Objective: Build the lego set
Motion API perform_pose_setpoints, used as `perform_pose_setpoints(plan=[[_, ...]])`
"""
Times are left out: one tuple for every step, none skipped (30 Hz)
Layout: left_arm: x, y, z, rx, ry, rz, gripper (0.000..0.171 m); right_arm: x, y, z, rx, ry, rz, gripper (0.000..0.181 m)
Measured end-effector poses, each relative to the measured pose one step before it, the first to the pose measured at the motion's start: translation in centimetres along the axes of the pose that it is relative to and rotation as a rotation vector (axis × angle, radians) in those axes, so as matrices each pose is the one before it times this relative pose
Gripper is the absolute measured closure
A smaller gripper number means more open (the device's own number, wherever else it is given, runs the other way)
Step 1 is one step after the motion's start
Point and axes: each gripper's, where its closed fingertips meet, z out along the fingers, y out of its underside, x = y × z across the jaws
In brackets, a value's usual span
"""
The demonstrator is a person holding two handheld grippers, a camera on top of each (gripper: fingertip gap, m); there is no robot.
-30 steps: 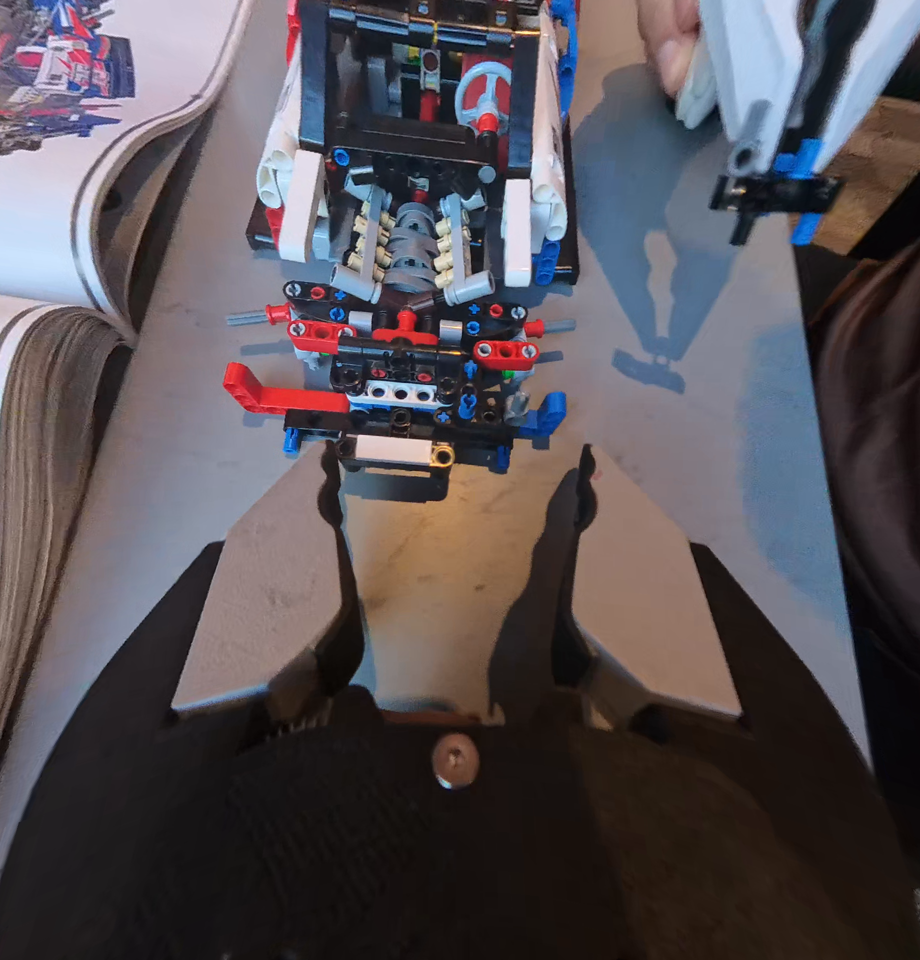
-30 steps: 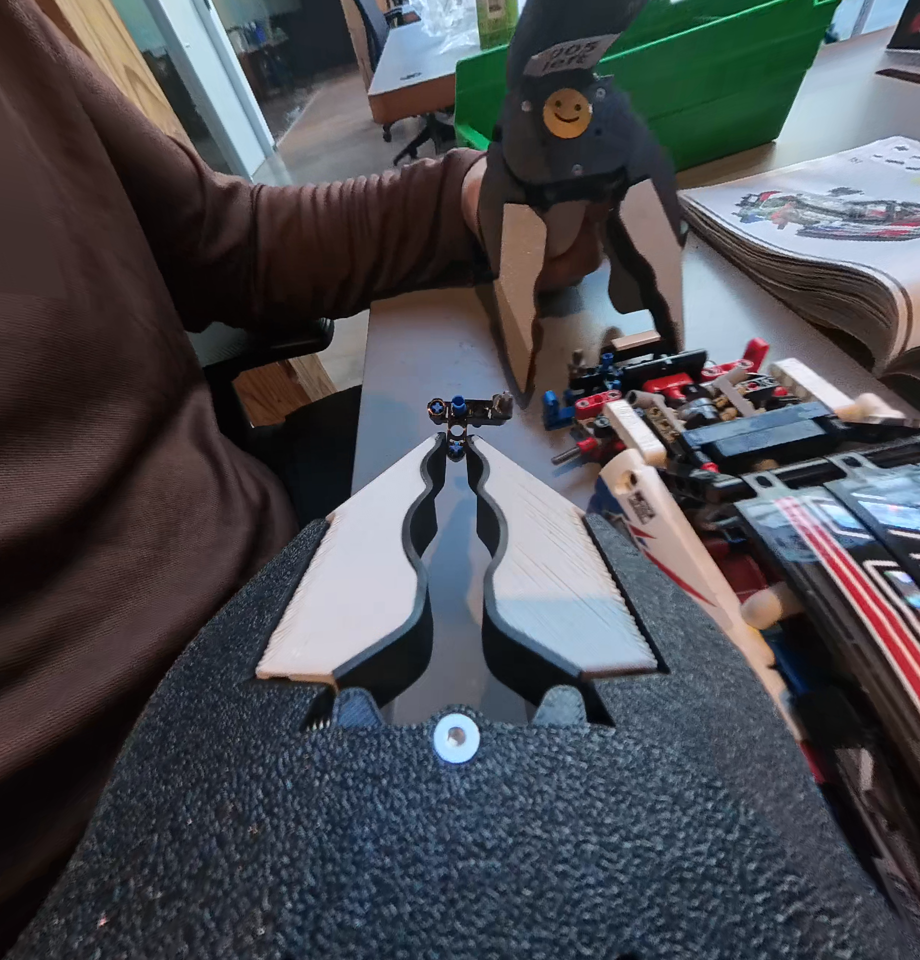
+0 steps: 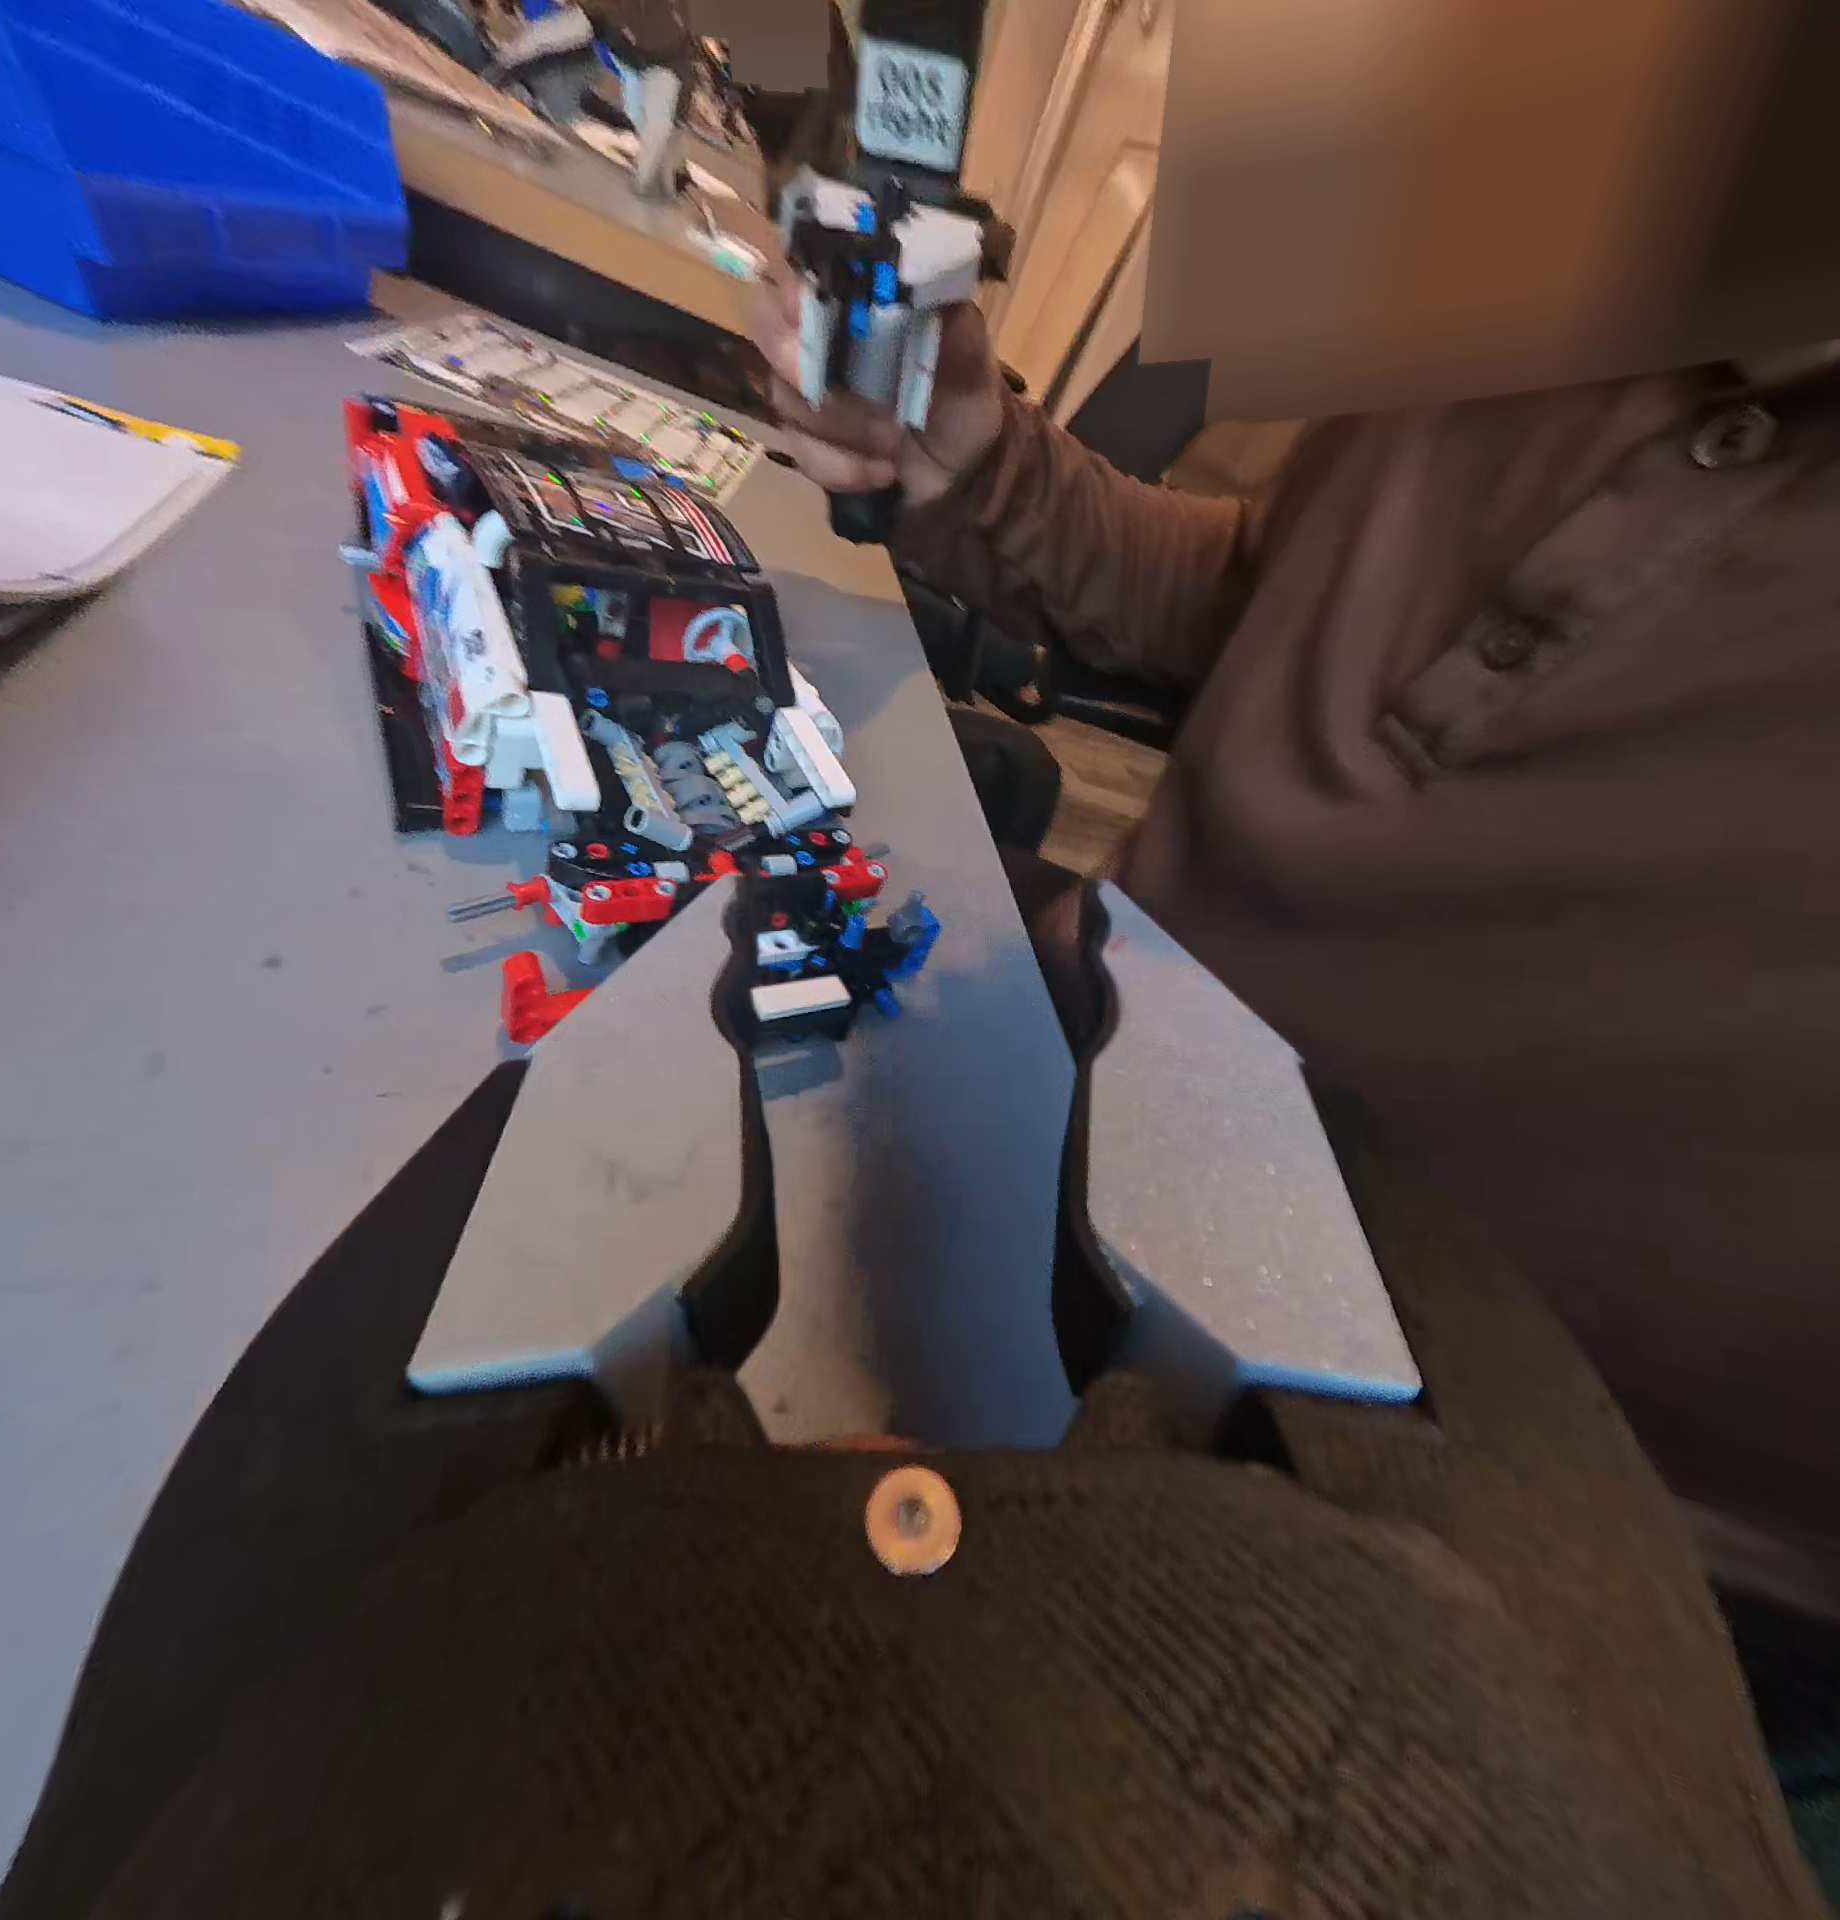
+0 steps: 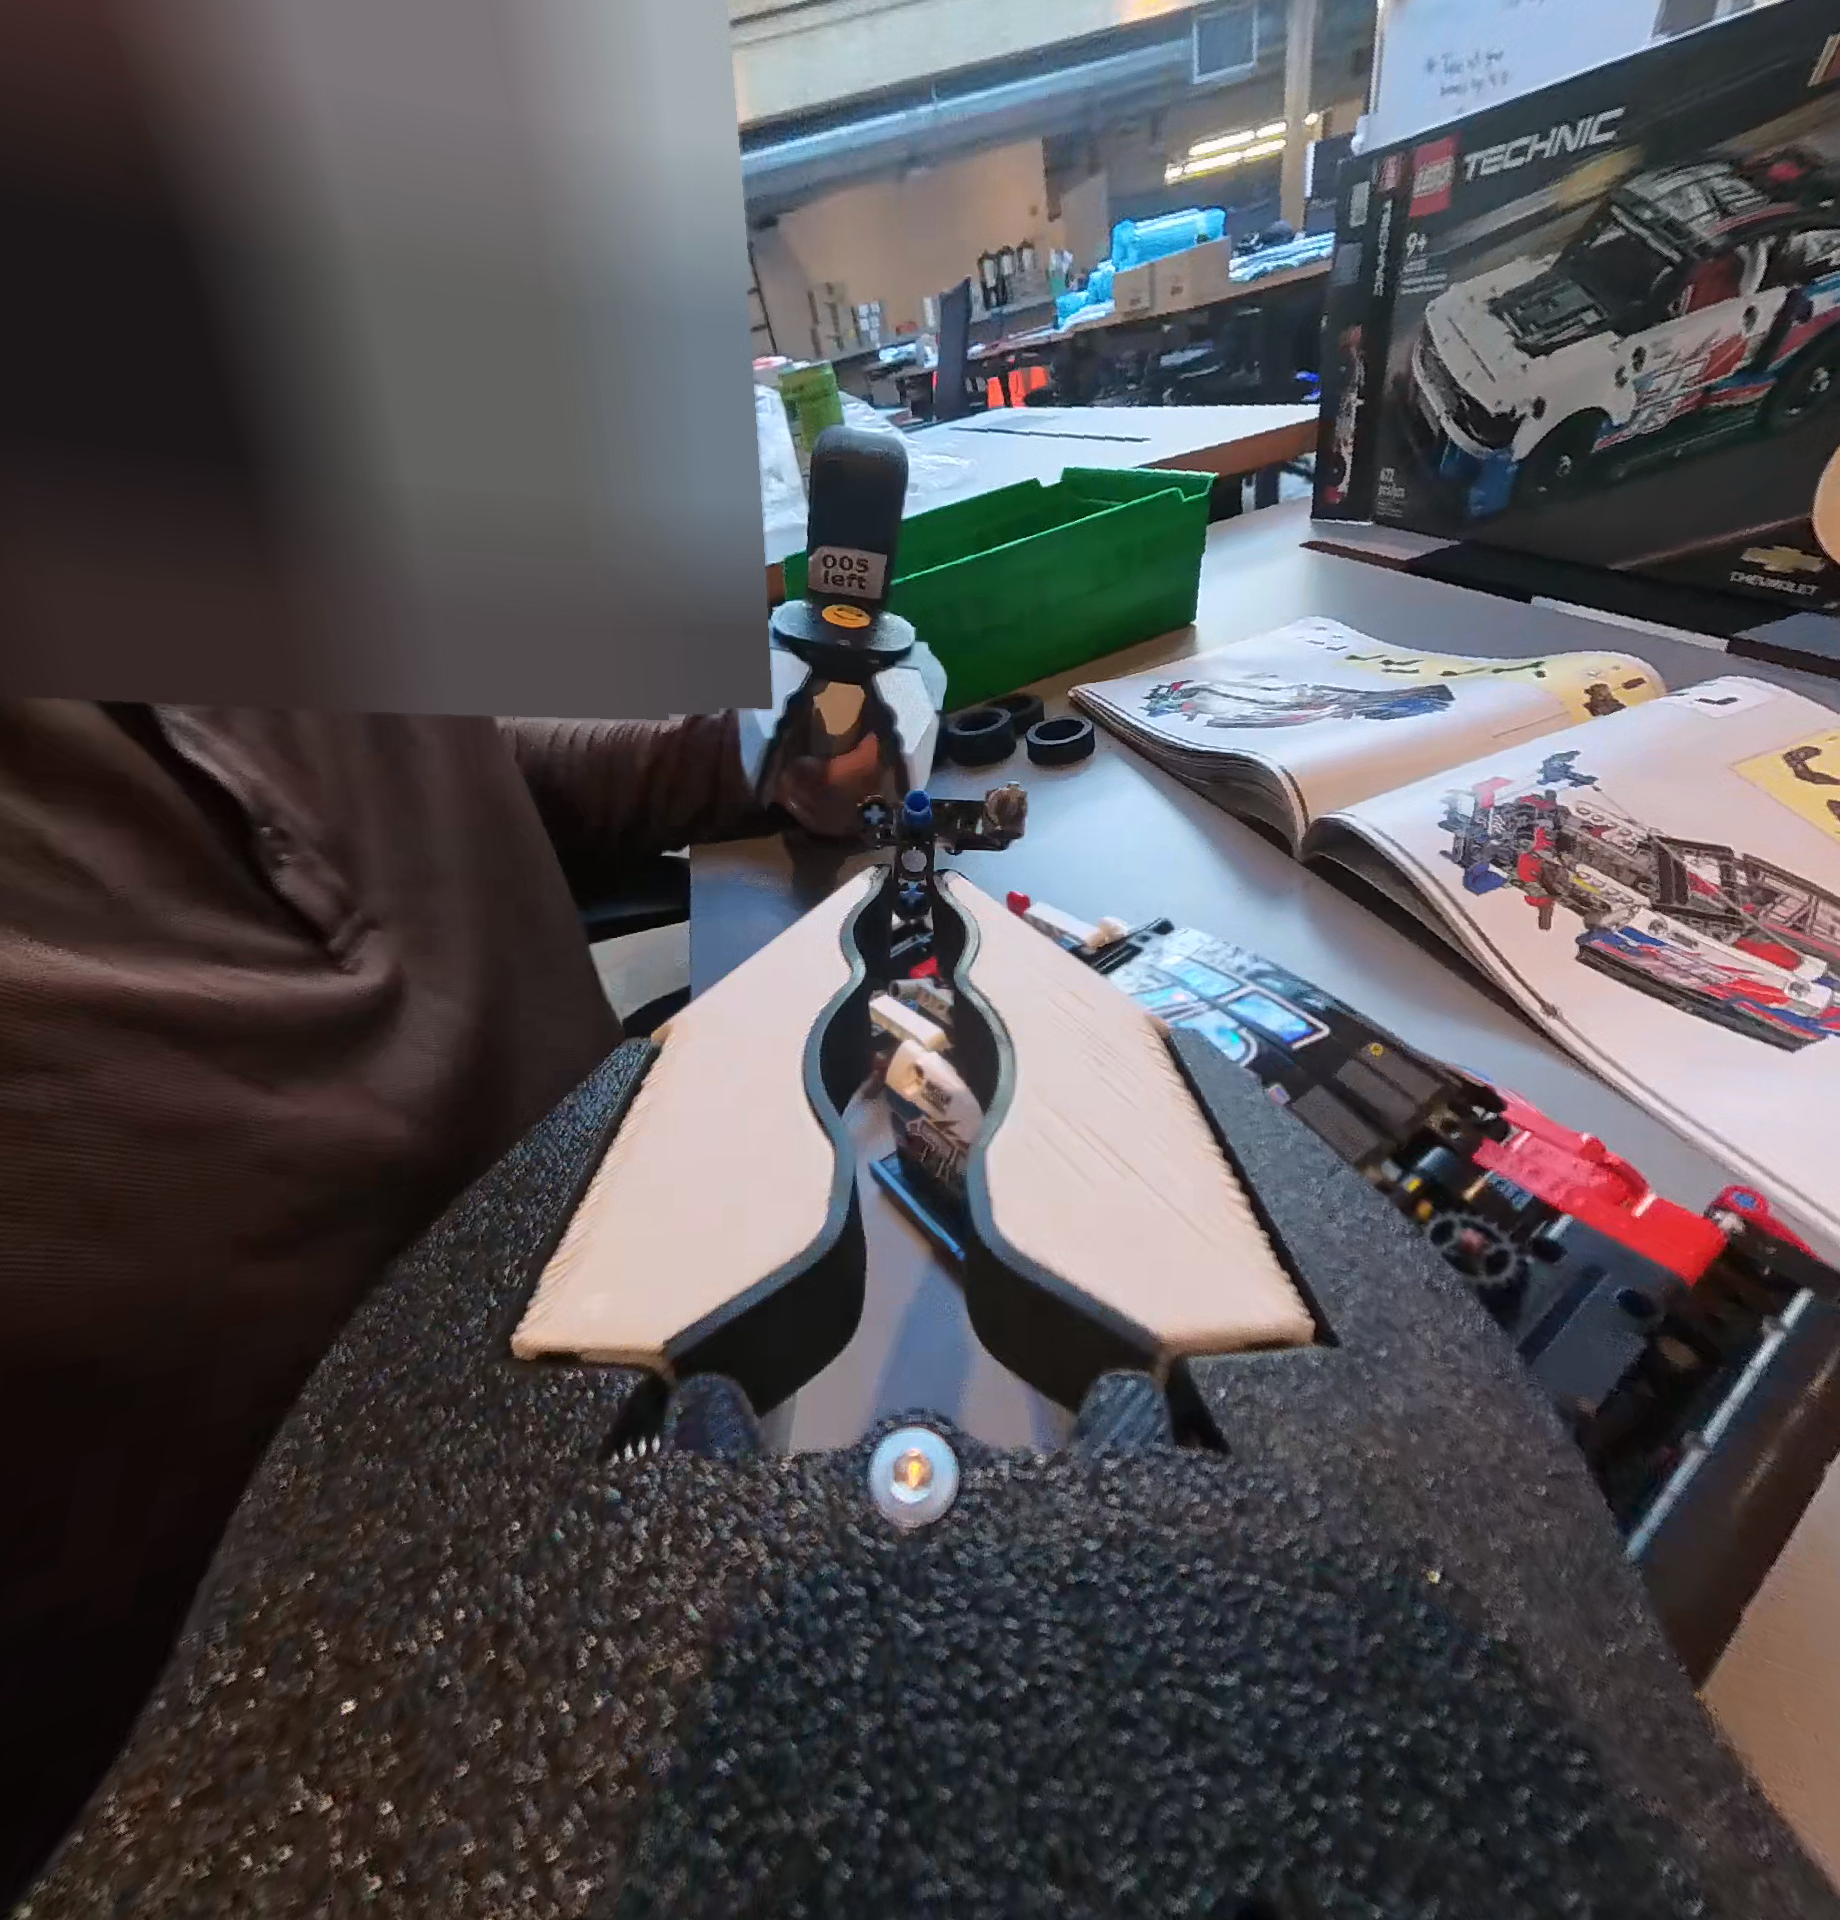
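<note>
**Car body built, front end open, one small piece held in the air**

Far left on the grey table (image 3: 147, 883) lies the corner of an open instruction book (image 3: 54, 499), with a blue bin (image 3: 168, 156) beyond it. Right of these sits the lego car (image 3: 583, 644): roof, red and white side panels, steering wheel and engine block are in place, so I judge the main body largely done. Its near end is bare framework of black, red and blue beams and pins, with no bonnet or bumper over it, and no wheels show on the model. In the right wrist view three black tyres (image 4: 1020, 732) lie loose near a green bin (image 4: 1051, 571), and the book is open well into its pages. So I judge a good share of the build is left: front cladding, wheels and whatever else the pages call for.

The left gripper (image 3: 911, 914) hangs low just before the car's near end, fingers wide apart and holding nothing.

Farther right, raised above the table and well clear of the car, the right gripper (image 4: 911, 883) has its fingers closed on the stem of a small black T-shaped piece (image 4: 921, 831) with a blue pin on top. It is not yet joined to the model; where it belongs cannot be told from here
</note>
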Motion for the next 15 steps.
perform_pose_setpoints(plan=[[-0.186,-0.229,-0.196,0.02078,-0.0243,0.0054,0.113,-0.216,0.148,-0.17,0.0024,0.009,0.0059,0.175],[-0.123,-0.183,-0.14,0.01738,-0.0223,0.0026,0.113,-0.198,0.228,-0.144,-0.0043,0.013,-0.0023,0.175],[-0.023,-0.08,-0.093,0.01182,-0.0161,-0.0002,0.113,-0.246,0.23,-0.146,-0.0054,0.0132,-0.0065,0.175],[0.013,-0.011,-0.052,0.00684,-0.014,-0.0007,0.113,-0.306,0.183,-0.154,-0.0012,0.0104,-0.0044,0.175],[-0.013,-0.025,-0.054,0.00649,-0.0167,0.0031,0.113,-0.327,0.122,-0.189,0.0053,0.0092,-0.0001,0.175],[-0.046,-0.043,-0.07,0.00725,-0.0192,0.008,0.113,-0.326,0.074,-0.249,0.0114,0.0098,0.0017,0.175],[-0.096,-0.075,-0.101,0.00842,-0.0196,0.007,0.113,-0.275,0.066,-0.312,0.0161,0.0121,0.0038,0.175],[-0.153,-0.088,-0.119,0.00951,-0.0196,0.0027,0.113,-0.23,0.069,-0.349,0.02,0.0109,0.0103,0.175],[-0.122,-0.096,-0.117,0.00957,-0.0163,0.0024,0.113,-0.264,0.109,-0.331,0.0197,0.003,0.0186,0.175],[-0.13,-0.074,-0.116,0.00802,-0.0159,0.0011,0.113,-0.254,0.127,-0.259,0.0158,-0.0006,0.0213,0.175],[-0.099,-0.07,-0.107,0.00754,-0.014,0.0006,0.113,-0.181,0.129,-0.145,0.0106,0.0032,0.0169,0.175],[-0.045,-0.071,-0.101,0.00734,-0.0092,0.0019,0.113,-0.149,0.181,-0.013,0.0015,0.0036,0.0104,0.175],[-0.041,-0.054,-0.055,0.00448,-0.0058,0.002,0.113,-0.13,0.244,0.13,-0.0114,0.002,0.0067,0.175],[-0.066,0.001,0.009,-0.00059,-0.0039,-0.0008,0.113,0.029,0.304,0.245,-0.0219,0.0077,0.0048,0.175],[-0.07,0.077,0.062,-0.0063,-0.0015,-0.0051,0.113,0.156,0.282,0.319,-0.025,0.0138,0.0042,0.175]])
